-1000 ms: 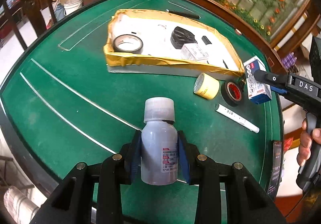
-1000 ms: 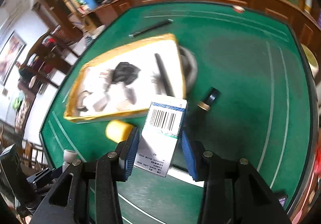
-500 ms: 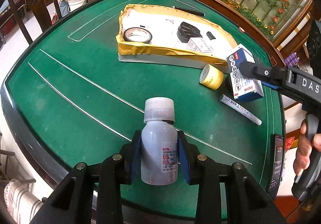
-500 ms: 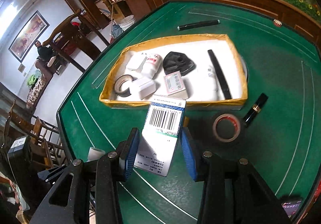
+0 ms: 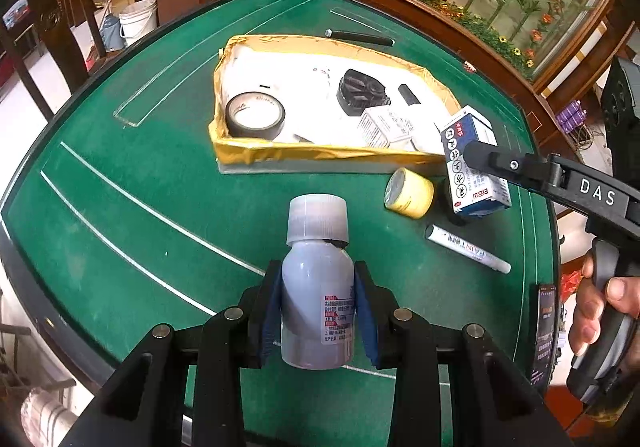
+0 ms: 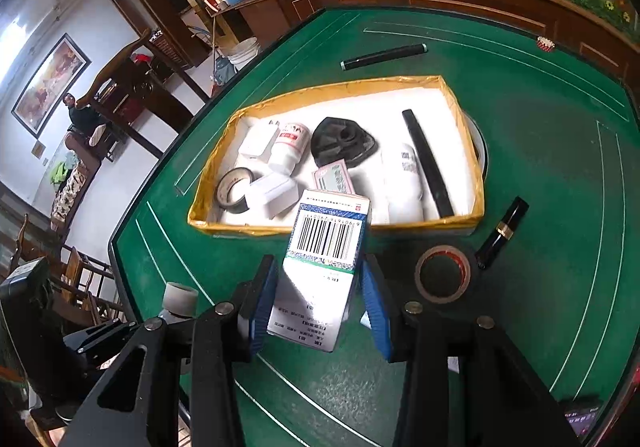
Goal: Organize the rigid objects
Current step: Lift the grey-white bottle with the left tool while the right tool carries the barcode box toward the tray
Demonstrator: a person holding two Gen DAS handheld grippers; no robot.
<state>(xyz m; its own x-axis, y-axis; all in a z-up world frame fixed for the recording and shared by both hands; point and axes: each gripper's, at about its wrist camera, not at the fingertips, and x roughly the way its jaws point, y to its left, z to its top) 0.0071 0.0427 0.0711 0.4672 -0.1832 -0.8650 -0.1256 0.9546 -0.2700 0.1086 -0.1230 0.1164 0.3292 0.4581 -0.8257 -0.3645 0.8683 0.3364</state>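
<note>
Two grippers each hold one thing above the green counter (image 5: 168,183). At the bottom middle of the left view, the left gripper (image 5: 318,317) is closed on a gray bottle (image 5: 316,287) with a pale cap. At the bottom middle of the right view, the right gripper (image 6: 318,299) squeezes a white box (image 6: 320,267) with a barcode, just in front of the yellow tray (image 6: 336,225). Inside the tray lie a tape roll (image 6: 234,191), a black lump (image 6: 342,141), maybe a cover, and a white bottle (image 6: 290,145).
</note>
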